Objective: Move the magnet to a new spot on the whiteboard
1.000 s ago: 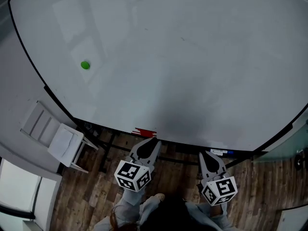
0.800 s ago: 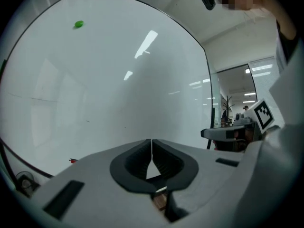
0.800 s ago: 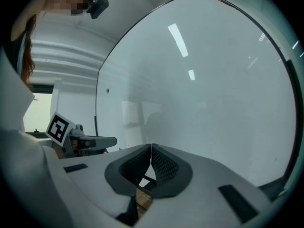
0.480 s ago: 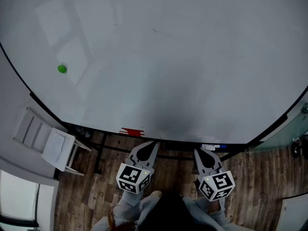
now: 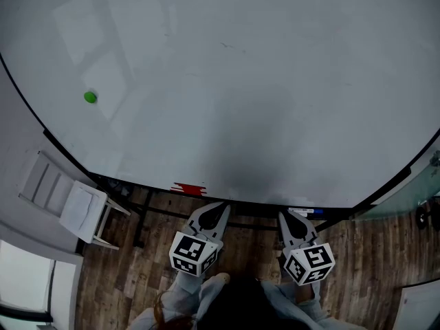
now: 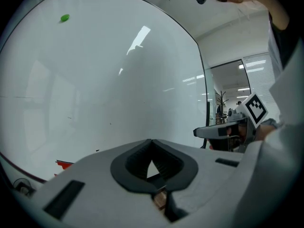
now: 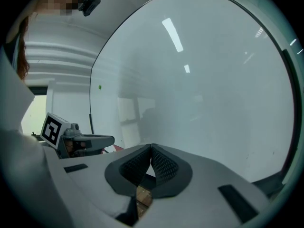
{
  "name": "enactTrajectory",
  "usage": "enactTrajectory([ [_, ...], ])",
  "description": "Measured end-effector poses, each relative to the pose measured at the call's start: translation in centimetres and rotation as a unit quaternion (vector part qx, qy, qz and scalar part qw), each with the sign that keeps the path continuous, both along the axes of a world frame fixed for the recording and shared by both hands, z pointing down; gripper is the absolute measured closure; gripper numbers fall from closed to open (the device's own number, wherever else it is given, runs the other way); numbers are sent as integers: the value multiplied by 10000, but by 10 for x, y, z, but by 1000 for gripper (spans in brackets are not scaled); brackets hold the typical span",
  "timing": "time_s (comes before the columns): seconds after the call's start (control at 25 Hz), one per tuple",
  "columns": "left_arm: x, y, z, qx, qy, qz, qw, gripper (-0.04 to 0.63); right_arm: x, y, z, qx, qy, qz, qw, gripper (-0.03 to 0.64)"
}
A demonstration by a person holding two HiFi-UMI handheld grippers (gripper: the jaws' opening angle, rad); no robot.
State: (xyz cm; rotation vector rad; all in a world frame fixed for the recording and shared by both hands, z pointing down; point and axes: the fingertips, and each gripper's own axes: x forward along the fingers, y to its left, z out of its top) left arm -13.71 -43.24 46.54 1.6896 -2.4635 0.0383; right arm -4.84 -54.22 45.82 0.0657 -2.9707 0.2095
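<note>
the green magnet (image 5: 90, 97) sits on the whiteboard (image 5: 261, 81) near its left edge, well apart from both grippers; the left gripper (image 5: 220, 206) has its jaws pressed together on nothing; the right gripper (image 5: 282, 216) is likewise closed and empty; both hover just below the board's lower edge, over the wood floor (image 5: 137, 280)

surface: whiteboard (image 5: 275, 81) | on it: green magnet (image 5: 90, 97), near left edge

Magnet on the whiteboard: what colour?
The magnet is green, clearest in the head view.
</note>
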Motion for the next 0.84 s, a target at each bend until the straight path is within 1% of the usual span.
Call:
enactTrajectory([
  [0.84,3,6,6,-5,96,-42,9999,586,3,8,-1,6,43,-106,9999,589],
])
